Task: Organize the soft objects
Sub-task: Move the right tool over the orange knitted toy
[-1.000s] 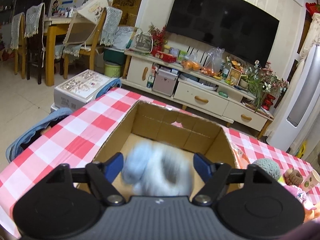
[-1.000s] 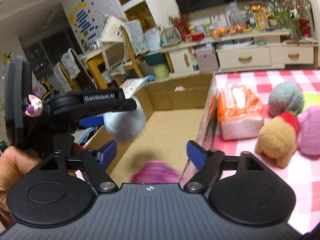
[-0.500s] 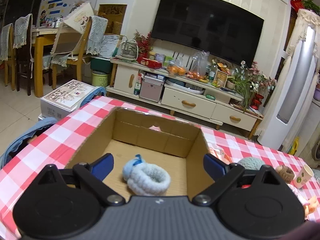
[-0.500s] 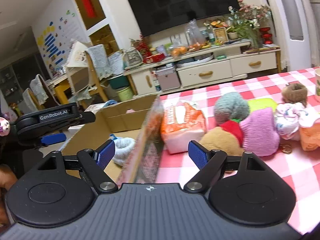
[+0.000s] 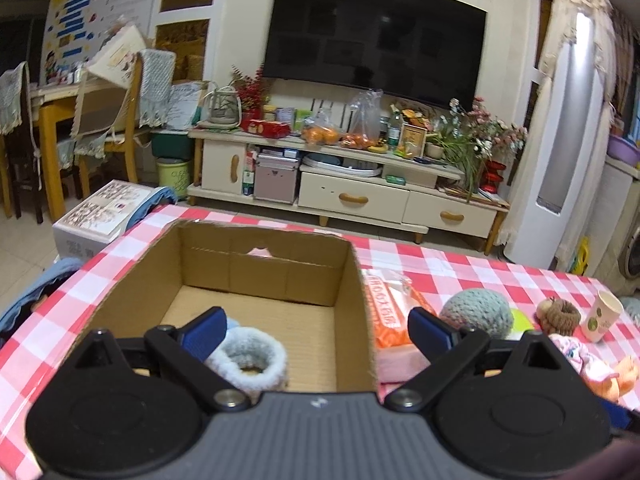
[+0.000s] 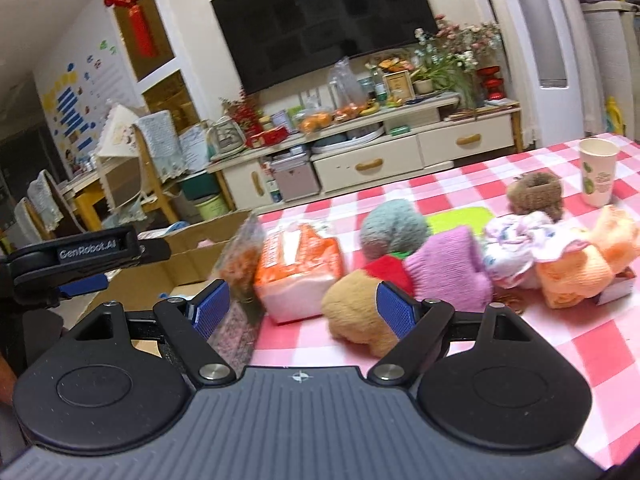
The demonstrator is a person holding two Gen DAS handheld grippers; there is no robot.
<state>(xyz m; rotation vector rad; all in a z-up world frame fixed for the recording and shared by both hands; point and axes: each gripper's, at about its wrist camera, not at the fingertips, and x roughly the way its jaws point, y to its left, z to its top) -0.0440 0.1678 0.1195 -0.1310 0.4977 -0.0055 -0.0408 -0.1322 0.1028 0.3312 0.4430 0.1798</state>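
Observation:
An open cardboard box (image 5: 344, 280) stands on the red-checked table, and a fluffy pale blue and white ring (image 5: 252, 360) lies on its floor. My left gripper (image 5: 316, 332) is open and empty above the box's near edge. My right gripper (image 6: 300, 312) is open and empty, just right of the box (image 6: 192, 248). Ahead of it lie a tan plush (image 6: 356, 316), a pink knit piece (image 6: 448, 272), a grey-green knit ball (image 6: 392, 228), an orange tissue pack (image 6: 300, 272), a brown scrunchie (image 6: 536, 196) and a doll with orange plush (image 6: 568, 264).
A paper cup (image 6: 596, 172) stands at the far right of the table. A lime green pad (image 6: 460, 216) lies behind the toys. The other gripper's body (image 6: 80, 256) shows at left in the right wrist view. A TV cabinet and chairs stand beyond the table.
The pale ring dropped from my left gripper into the box and now lies still. My right gripper let a pink thing go over the box, then swung right toward the toys.

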